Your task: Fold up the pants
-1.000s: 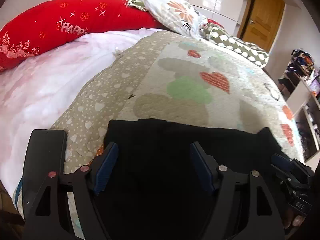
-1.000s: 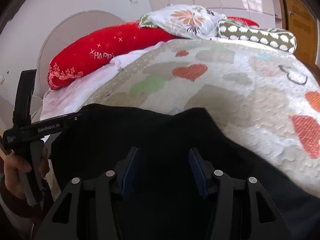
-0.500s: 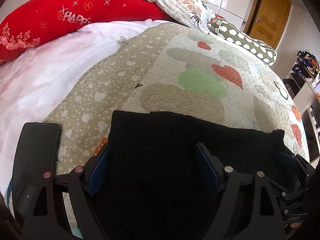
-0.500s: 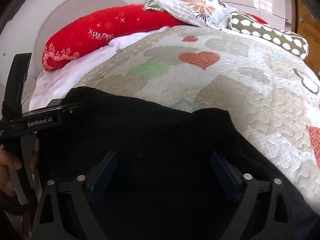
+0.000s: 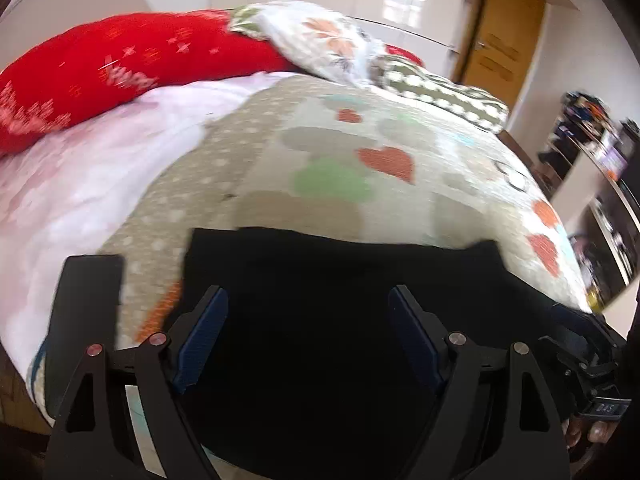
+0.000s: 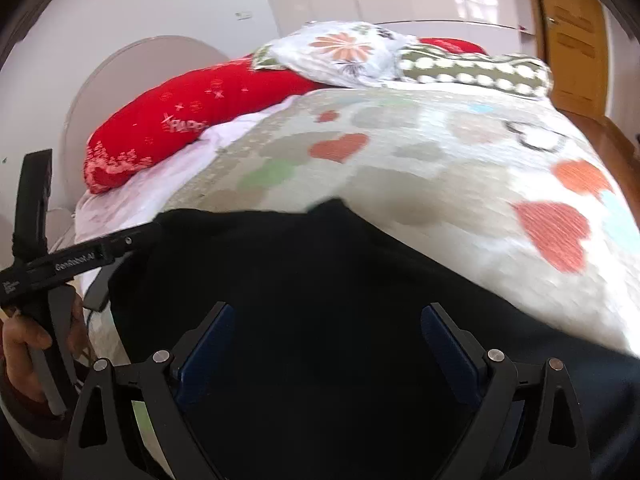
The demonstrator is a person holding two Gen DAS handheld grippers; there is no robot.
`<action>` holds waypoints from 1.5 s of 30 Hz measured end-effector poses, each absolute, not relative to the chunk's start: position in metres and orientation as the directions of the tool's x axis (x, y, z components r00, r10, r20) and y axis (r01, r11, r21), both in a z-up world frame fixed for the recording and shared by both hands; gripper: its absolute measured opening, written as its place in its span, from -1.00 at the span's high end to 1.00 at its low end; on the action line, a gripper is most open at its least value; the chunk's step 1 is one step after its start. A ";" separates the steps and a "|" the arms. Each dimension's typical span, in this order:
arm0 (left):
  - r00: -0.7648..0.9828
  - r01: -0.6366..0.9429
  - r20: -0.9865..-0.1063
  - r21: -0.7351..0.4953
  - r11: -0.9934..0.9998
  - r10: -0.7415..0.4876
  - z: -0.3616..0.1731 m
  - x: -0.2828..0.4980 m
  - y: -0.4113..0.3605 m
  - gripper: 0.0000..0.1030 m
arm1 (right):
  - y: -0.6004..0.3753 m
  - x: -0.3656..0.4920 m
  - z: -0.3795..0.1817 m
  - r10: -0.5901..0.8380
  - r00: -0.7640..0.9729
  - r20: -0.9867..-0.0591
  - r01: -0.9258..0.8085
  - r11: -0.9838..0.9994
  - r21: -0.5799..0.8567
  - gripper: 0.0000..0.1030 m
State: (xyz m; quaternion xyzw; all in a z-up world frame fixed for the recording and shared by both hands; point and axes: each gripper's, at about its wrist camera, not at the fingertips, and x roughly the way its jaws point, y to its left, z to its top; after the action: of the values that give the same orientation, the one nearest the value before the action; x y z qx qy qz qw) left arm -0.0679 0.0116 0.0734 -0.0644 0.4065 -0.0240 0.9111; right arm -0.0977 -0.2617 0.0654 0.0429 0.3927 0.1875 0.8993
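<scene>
Black pants [image 5: 340,280] lie flat on the heart-patterned quilt [image 5: 340,160] at the bed's near edge; they also show in the right wrist view [image 6: 300,272]. My left gripper [image 5: 308,300] is open, its blue-padded fingers [image 5: 204,328] spread over the cloth, holding nothing. My right gripper [image 6: 326,320] is open wide above the pants, empty. The left gripper's body [image 6: 60,264] and the hand holding it show at the left in the right wrist view. The right gripper's body [image 5: 580,348] shows at the right in the left wrist view.
A red bolster [image 5: 100,80], a floral pillow [image 5: 320,44] and a green dotted pillow [image 5: 440,92] lie at the head of the bed. A pink sheet [image 5: 80,168] covers the left side. A wooden door [image 5: 504,52] and shelves [image 5: 600,168] stand to the right.
Both grippers have pulled back and up from the pants. The right gripper, narrow one second ago, opened wide. The pants lie as before.
</scene>
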 end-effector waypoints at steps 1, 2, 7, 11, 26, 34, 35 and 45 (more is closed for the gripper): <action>0.668 0.016 -0.736 -0.139 0.990 -0.114 0.075 -0.070 0.002 -0.60 | -0.270 -0.104 0.065 0.362 0.625 -0.692 -0.290 0.930 0.225 -0.85; 0.666 0.037 -0.734 -0.144 0.989 -0.131 0.075 -0.071 -0.006 -0.60 | -0.278 -0.111 0.063 0.353 0.625 -0.696 -0.276 0.934 0.226 -0.85; 0.618 0.140 -0.758 -0.156 0.978 -0.209 0.066 -0.074 -0.047 -0.60 | -0.317 -0.140 0.063 0.301 0.654 -0.694 -0.212 0.954 0.214 -0.85; 0.582 0.248 -0.762 -0.166 0.954 -0.284 0.064 -0.076 -0.082 -0.60 | -0.363 -0.169 0.064 0.252 0.664 -0.704 -0.131 0.966 0.223 -0.85; 0.302 0.707 -0.780 -0.202 0.678 -0.548 0.071 -0.056 -0.257 -0.61 | -0.452 -0.232 0.055 0.288 0.682 -0.672 0.006 0.917 0.399 -0.85; 0.172 0.833 -0.806 -0.188 0.521 -0.566 0.069 -0.051 -0.322 -0.61 | -0.451 -0.220 0.038 0.329 0.697 -0.637 -0.004 0.890 0.456 -0.86; 0.162 0.841 -0.812 -0.184 0.508 -0.561 0.066 -0.050 -0.331 -0.61 | -0.451 -0.220 0.036 0.328 0.701 -0.633 -0.005 0.890 0.456 -0.86; 0.031 0.906 -0.832 -0.210 0.367 -0.553 0.041 -0.057 -0.373 -0.50 | -0.454 -0.224 0.028 0.314 0.768 -0.559 0.005 0.869 0.495 -0.83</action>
State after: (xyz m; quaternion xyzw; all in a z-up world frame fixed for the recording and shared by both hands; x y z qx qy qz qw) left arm -0.0566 -0.3726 0.0413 0.1944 0.4537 -0.5277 0.6913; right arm -0.2239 -0.4543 0.0281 0.2416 0.3299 0.0849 0.9086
